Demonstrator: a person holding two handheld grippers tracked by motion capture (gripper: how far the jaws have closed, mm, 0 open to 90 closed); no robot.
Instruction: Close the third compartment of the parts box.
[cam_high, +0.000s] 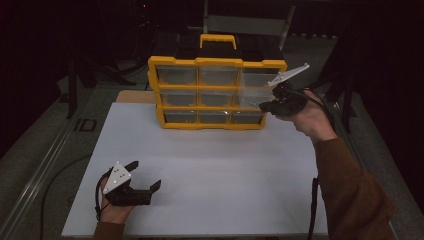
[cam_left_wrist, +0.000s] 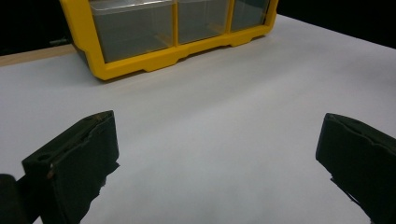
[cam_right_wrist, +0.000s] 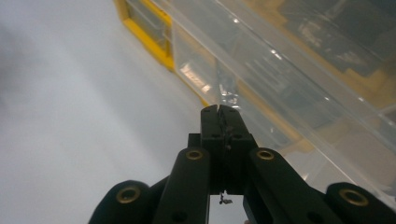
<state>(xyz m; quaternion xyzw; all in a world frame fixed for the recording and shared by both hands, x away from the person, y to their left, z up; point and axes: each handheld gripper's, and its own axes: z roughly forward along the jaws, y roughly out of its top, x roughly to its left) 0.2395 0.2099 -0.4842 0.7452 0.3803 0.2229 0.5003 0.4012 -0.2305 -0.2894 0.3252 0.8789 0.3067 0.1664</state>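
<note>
Yellow drawer cabinet (cam_high: 216, 92), nine clear drawers, is standing alone on the white board (cam_high: 200, 175). Right gripper (cam_high: 265, 105) is pinching one clear drawer (cam_high: 250, 92) with closed jaws; left gripper (cam_high: 145, 177) is resting wide open, empty.

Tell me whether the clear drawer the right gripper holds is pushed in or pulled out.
Pulled out: the clear drawer sticks forward of the yellow cabinet, with the right gripper shut on its front edge.

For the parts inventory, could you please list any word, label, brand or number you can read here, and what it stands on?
None: no readable text in any view.
Yellow plastic drawer organiser: no label or brand legible on its frame.
Clear plastic drawers: unlabelled fronts.
White table board: blank.
</note>
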